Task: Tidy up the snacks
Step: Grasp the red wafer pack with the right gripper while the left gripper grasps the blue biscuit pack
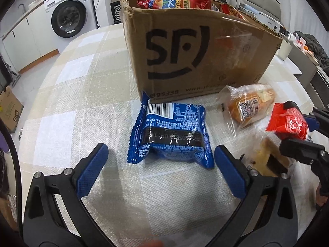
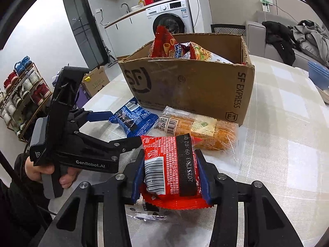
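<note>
One cardboard box (image 2: 191, 86) is set on the checked tablecloth (image 1: 82, 94), filled with red snack bags (image 2: 164, 45). Before it, a blue packet (image 1: 170, 135) is flanked by the spread left gripper (image 1: 161, 160). A red packet (image 2: 172, 168) is clamped by the right gripper (image 2: 170, 177).

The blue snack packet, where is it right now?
The blue snack packet lies on the table in front of the cardboard box, between the open fingers of the left gripper, left of the wrapped bread.
</note>
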`<state>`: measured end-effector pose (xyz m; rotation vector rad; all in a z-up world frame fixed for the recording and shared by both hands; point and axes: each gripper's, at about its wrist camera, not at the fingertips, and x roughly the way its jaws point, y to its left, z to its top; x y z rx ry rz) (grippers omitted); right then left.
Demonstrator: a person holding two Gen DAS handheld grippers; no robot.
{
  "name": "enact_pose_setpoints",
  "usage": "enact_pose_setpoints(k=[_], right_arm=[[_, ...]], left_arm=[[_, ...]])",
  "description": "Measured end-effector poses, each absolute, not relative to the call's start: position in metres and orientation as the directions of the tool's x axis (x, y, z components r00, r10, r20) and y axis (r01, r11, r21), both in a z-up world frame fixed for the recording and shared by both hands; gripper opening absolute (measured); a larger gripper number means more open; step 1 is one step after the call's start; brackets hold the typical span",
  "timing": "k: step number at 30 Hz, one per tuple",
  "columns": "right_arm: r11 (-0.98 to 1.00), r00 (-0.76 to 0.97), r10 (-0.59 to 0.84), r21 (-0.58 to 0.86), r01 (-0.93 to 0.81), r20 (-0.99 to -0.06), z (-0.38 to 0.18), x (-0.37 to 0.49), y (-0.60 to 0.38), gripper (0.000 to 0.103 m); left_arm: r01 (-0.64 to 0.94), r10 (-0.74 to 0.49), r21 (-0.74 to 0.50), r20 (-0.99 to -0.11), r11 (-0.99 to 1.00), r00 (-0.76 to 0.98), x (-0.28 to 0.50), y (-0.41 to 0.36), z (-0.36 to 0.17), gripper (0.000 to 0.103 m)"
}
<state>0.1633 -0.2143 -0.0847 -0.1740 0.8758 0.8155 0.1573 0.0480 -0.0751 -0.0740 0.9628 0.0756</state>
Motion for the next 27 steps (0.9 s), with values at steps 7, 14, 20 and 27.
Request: enact_pose_setpoints(k=[7,14,20,27], right_arm=[[0.694,0.369,0.561,0.179,-0.697,-0.741,-0.082,0.163,-0.217,0.046],[0.694,0.371,0.561,0.175,-0.699,-0.74,-0.082,0.163,-0.216,0.046],[0.699,0.377,0.554,0.169,-0.695,-0.742,-0.082,0.164,-0.215,0.046],[0.7,0.378,0.556,0.171,-0.694,-0.74,-0.083,0.164,-0.216,0.046]], left_arm=[[-0.096,0.032,-0.029,-0.822,0.995,0.569,0.158,0.048,-0.075,0.103],[-0.106,0.037,-0.028,-0.821,0.994,0.57,0.158,0.047,-0.076,0.103],[-0.11,0.037,-0.037,-0.798,0.993,0.602,0.146,0.05,-0.069,0.067],[-0.055,0.014,-0.026,-0.782,0.998,0.623,0.135,0.046,-0.066,0.039]])
